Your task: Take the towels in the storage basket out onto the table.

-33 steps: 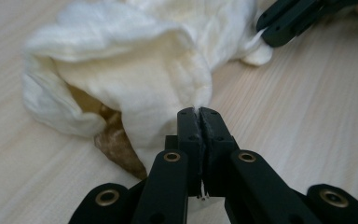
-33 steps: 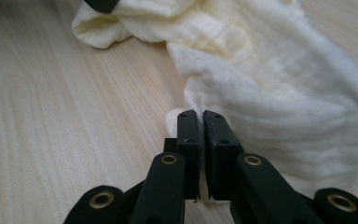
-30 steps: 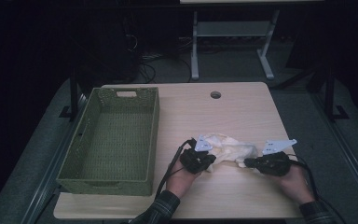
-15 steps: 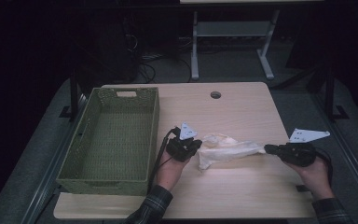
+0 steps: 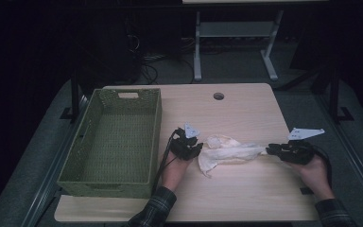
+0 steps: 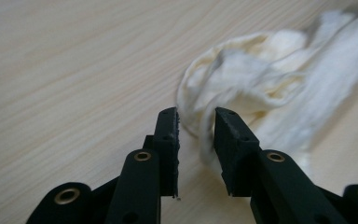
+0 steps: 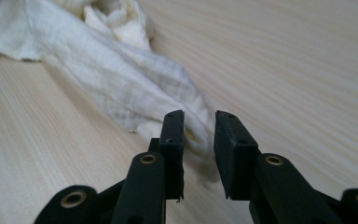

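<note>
Pale wooden table [image 5: 246, 113] carries a green basket [image 5: 111, 137] at nine o'clock. Both the left gripper [image 6: 196, 122] and the right gripper [image 7: 199, 125] stand with jaws parted, one at each end of a white cloth [image 5: 227, 152].

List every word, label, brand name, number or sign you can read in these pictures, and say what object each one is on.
None: no readable text in any view.
Green woven basket: no label or tag visible.
White cloth: plain, no print.
Left claw and right claw: black jaws with brass-coloured screws, no markings.
Grey plates on the grippers: blank in the high view.
</note>
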